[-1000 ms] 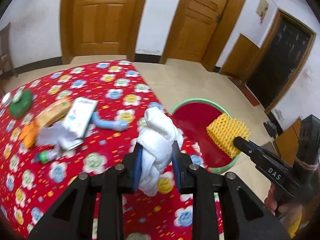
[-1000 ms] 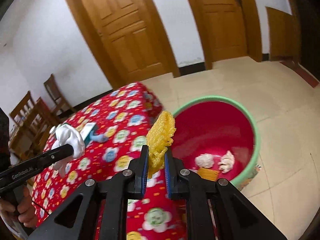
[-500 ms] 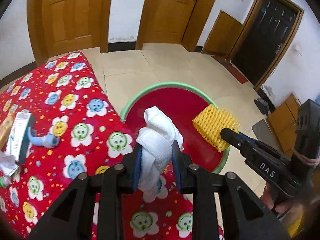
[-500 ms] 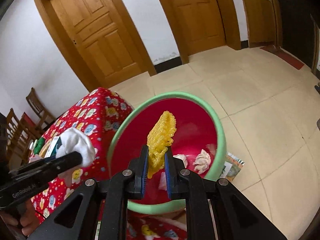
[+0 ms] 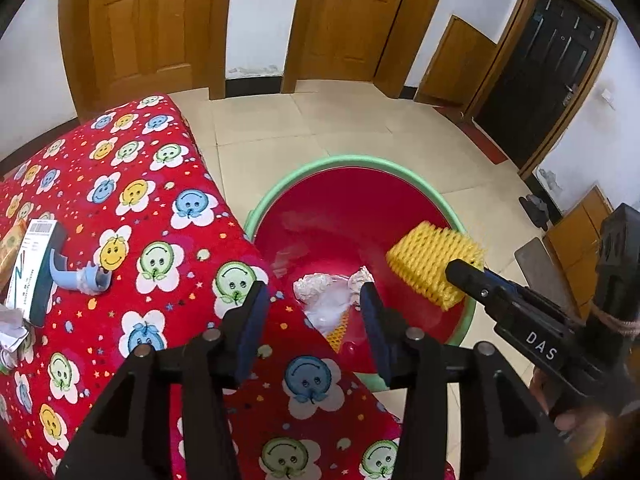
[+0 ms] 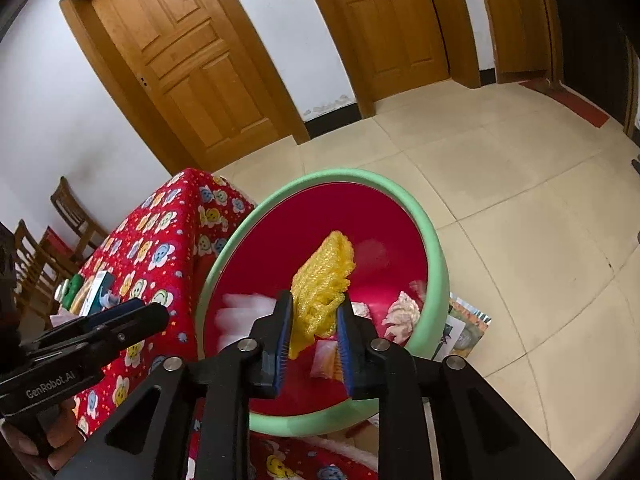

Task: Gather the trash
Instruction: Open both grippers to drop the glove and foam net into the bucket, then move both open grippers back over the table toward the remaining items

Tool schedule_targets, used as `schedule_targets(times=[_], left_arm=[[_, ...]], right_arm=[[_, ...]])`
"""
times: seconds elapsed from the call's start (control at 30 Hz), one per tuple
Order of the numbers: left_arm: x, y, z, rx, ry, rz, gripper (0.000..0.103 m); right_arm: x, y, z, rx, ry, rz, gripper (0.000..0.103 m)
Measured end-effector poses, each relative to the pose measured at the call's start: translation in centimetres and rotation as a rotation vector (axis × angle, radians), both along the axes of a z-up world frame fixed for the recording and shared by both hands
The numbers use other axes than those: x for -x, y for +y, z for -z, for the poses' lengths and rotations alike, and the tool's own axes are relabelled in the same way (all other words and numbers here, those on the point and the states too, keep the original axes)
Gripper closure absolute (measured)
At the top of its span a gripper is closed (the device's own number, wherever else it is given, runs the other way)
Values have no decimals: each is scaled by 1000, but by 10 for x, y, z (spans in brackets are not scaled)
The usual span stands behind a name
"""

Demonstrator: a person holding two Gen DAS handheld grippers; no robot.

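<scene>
Both grippers are hanging over the green-rimmed red basin [image 5: 404, 172] that stands on the floor just off the corner of the table [image 5: 132, 184] with its red smiley-flower cloth. The left gripper [image 5: 316, 312] is opening, its blue pads wide apart with nothing between them, and a blurred white shape [image 6: 244, 312] is showing inside the basin below it in the right wrist view, which I'm reading as a soft white wad dropping away. The right gripper [image 6: 312, 320] is opening too, but the yellow foam fruit net [image 6: 324, 280] is sitting between its pads and leaning on the left one; whether the right pad is touching it I cannot tell. That net is looking feather-light, springy and squashy, nothing fragile, so a pinch anywhere on its bunched end is enough, and on release it is likely to cling or drift rather than drop straight. Down in the basin, crumpled paper wads [image 5: 316, 286] are lying on the bottom with a scrap of another yellow net [image 5: 338, 332] beside them. Back on the table, near its left edge, a white-labelled box [image 5: 34, 264], a light blue plastic piece [image 5: 80, 276] and crumpled paper [image 5: 10, 336] are waiting, all light and easy to nip.
</scene>
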State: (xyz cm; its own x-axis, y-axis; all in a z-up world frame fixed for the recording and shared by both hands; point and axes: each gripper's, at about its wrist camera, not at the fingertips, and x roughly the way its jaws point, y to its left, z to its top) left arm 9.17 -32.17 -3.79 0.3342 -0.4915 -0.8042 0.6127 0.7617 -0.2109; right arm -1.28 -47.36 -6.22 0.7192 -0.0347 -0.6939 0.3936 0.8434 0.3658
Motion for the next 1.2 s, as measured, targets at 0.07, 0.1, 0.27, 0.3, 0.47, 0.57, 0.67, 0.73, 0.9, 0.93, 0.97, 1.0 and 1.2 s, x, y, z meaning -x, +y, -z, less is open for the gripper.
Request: schedule_targets(times=[0.07,0.1,0.27,0.3,0.47,0.57,0.67,0.73,0.9,0.93,0.97,1.0,1.2], left_arm=[[0,3,-2,3,-2,-7,56],[-1,4,-3,7,-2,-11,56],[0,14,-9,21,-11,-31,56],[0,16,-11,24,-13,-36,56],[-2,30,-18,40,-18,-67,56],[-1,42,-23,50,-24,-90,56],[0,54,-28,55,-39,-116,56],[0,64,-31,58,-47,-134,56],[-5,91,-35,63,-59,-196,56],[-7,97,-36,63,-61,-210,56],[-9,104,-36,64,-63,-224,56],[-11,111,-36,64,-65,-239,56],[-20,153,-40,67,-84,-326,56]], right_arm=[[1,0,-1,-7,-11,5,76],[2,0,-1,-9,-11,7,76],[4,2,-2,-15,-13,9,73],[5,2,-3,-15,-15,10,71],[8,4,-8,-19,-27,17,55],[10,6,-11,-17,-33,21,50],[11,9,-15,-15,-41,20,49],[11,12,-18,-13,-47,16,48],[8,24,-25,-8,-56,-6,43],[7,27,-25,-7,-55,-9,41],[5,30,-26,-6,-55,-13,40],[4,33,-28,-6,-56,-20,40],[-8,54,-35,4,-56,-71,39]])
